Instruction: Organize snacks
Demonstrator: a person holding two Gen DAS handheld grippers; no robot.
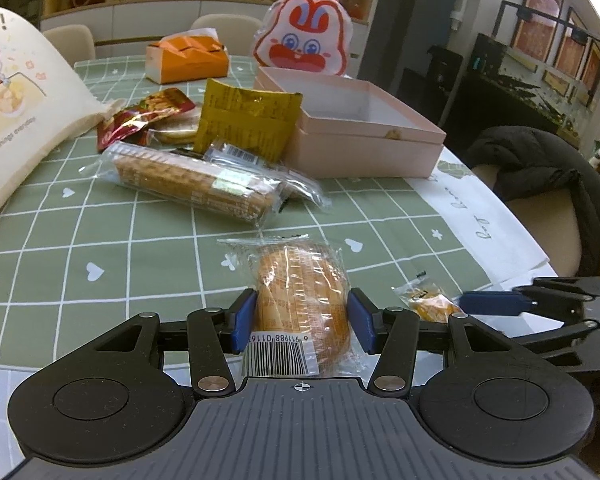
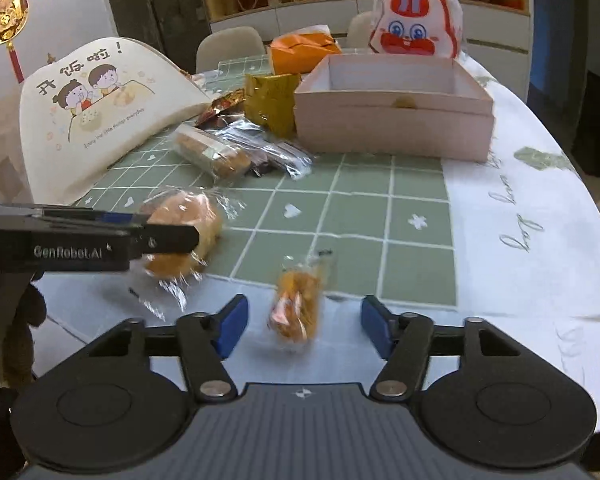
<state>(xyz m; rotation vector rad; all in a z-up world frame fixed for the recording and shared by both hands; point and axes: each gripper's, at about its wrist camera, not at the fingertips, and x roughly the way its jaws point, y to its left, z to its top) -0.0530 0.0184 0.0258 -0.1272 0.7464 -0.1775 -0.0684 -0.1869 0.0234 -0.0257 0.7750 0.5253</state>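
Observation:
My left gripper (image 1: 302, 320) is shut on a wrapped bread bun (image 1: 300, 292) near the table's front edge; the bun also shows in the right wrist view (image 2: 184, 228), held by the left gripper (image 2: 168, 236). My right gripper (image 2: 304, 326) is open around a small orange snack packet (image 2: 298, 304) lying on the table, pads apart from it; the packet also shows in the left wrist view (image 1: 428, 300), beside the right gripper (image 1: 496, 304). An open pink box (image 2: 392, 120) stands at the back, also in the left wrist view (image 1: 364, 136).
A pile of snacks lies left of the box: a long biscuit pack (image 1: 192, 180), a yellow-gold packet (image 1: 248, 120), a red packet (image 1: 144, 116). A cream printed bag (image 2: 96, 108) is at the left. An orange box (image 1: 188, 58) and a rabbit bag (image 1: 304, 38) are behind.

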